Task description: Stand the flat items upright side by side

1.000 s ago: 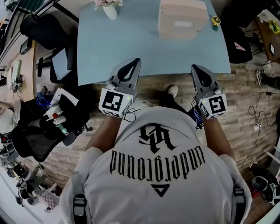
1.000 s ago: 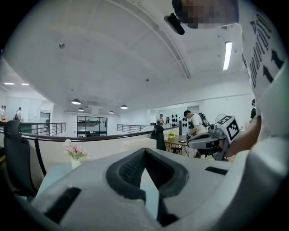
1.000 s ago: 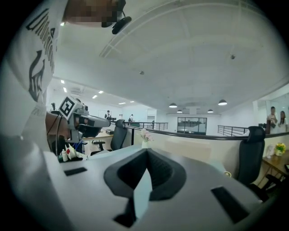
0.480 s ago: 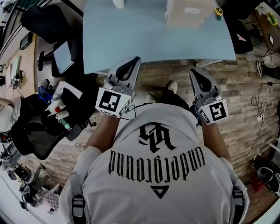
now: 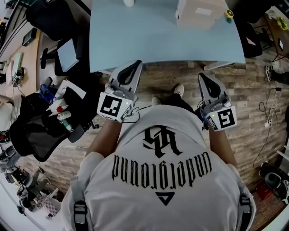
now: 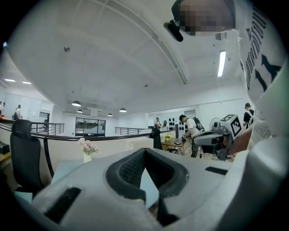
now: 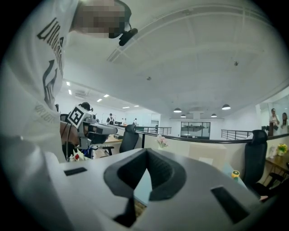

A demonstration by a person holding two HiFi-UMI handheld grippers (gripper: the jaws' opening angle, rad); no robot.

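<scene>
The left gripper and right gripper are held clenched and empty, short of the blue table. No flat items are discernible (only a beige box at its far edge). Approach is judged pending; the jaws must be opened first.

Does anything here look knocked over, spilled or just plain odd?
Nothing stands out. The beige box rests on the light blue table, and nothing looks spilled or damaged there. Both tongs, left and right, are shut and empty.
</scene>
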